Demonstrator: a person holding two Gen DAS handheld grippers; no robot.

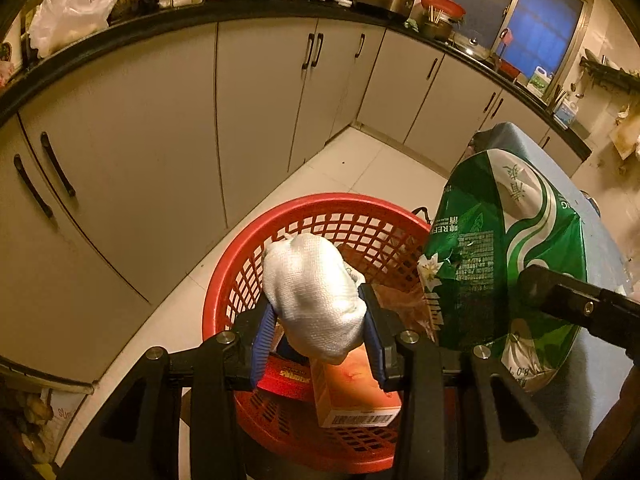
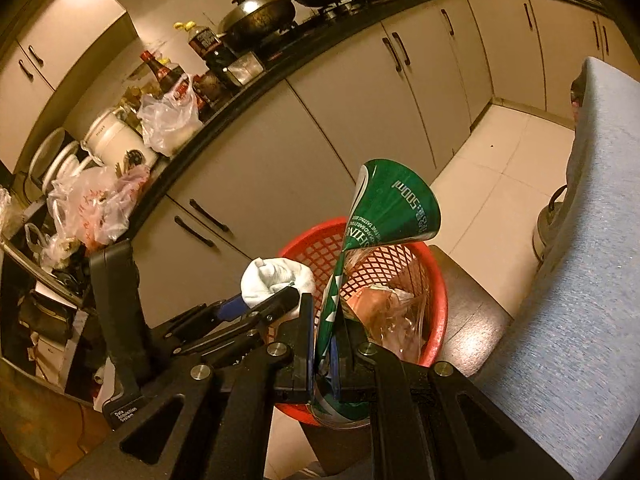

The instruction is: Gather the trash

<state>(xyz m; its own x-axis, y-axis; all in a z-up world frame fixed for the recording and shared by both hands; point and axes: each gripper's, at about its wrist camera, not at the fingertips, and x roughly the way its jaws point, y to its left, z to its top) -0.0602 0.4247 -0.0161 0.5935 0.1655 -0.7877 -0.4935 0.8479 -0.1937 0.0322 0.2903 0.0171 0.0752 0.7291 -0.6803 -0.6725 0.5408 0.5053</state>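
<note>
My left gripper (image 1: pixel 318 330) is shut on a crumpled white cloth wad (image 1: pixel 314 292) and holds it over the red mesh basket (image 1: pixel 236 280). The wad also shows in the right wrist view (image 2: pixel 276 278). My right gripper (image 2: pixel 325 354) is shut on a flattened green beer can (image 2: pixel 384 208), held upright above the basket (image 2: pixel 436 280). The can shows in the left wrist view (image 1: pixel 504 248) to the right of the basket. Inside the basket lie an orange box (image 1: pixel 356 392), a red packet (image 1: pixel 286 380) and a clear plastic wrapper (image 2: pixel 396 312).
The basket stands on a dark stool (image 2: pixel 468 300) on the tiled floor (image 1: pixel 360 160). A table with a blue-grey cloth (image 2: pixel 580 280) is at the right. Kitchen cabinets (image 1: pixel 160 140) and a cluttered black counter (image 1: pixel 200 16) run behind. A metal pot (image 2: pixel 550 224) sits on the floor.
</note>
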